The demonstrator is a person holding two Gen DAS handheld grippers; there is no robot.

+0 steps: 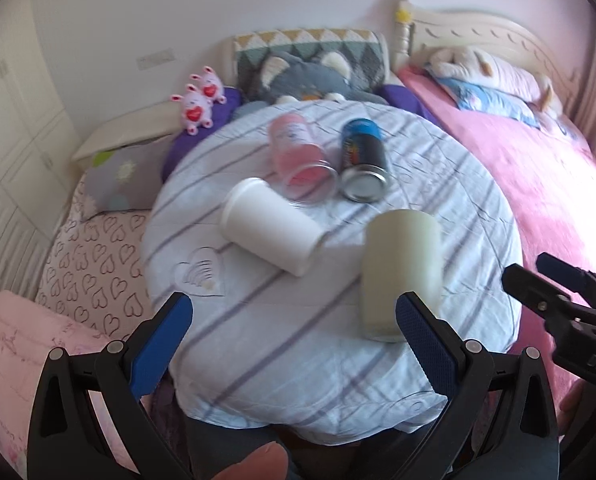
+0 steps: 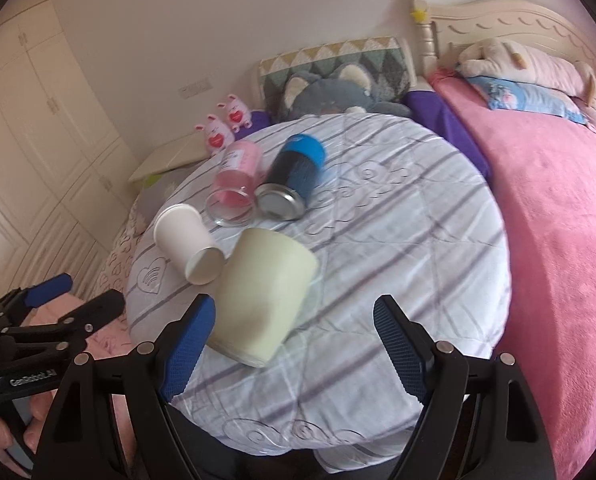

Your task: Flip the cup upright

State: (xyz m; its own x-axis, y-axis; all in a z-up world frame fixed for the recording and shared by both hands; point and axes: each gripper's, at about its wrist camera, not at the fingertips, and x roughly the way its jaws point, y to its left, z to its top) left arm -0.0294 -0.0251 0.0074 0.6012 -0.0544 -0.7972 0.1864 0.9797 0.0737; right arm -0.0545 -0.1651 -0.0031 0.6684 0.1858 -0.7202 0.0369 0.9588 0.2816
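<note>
A round desk (image 1: pixel 477 216) covered by a striped cloth is being shown from two claws held low at its near edge. Four vessels are lying on their sides on it: a cream cup (image 1: pixel 399 272) nearest, a white cup (image 1: pixel 268 228) beside it, and farther back a pink glass (image 1: pixel 301 160) next to a blue can (image 1: pixel 363 160).

The left claw (image 1: pixel 294 344) is being held wide and empty, with its right finger just in front of the cream cup's near end. The right claw (image 2: pixel 294 340) is also being held wide and empty, with the cream cup (image 2: pixel 264 296) lying partly between its fingers, closer to the left one. Contact cannot be judged.

The approach step appears to be in hand; no cup is being gripped yet. The next move likely calls for the right claw to be closed across the cream cup's body, then lifted and turned so the mouth is facing up.

In the right wrist view, the white cup's (image 2: pixel 188 240) flat end and the can's (image 2: pixel 294 178) metal end are being shown, along with the left claw at the lower left. In the left wrist view, the right claw (image 1: pixel 537 284) is appearing at the right edge, and a thumb at the bottom.
</note>
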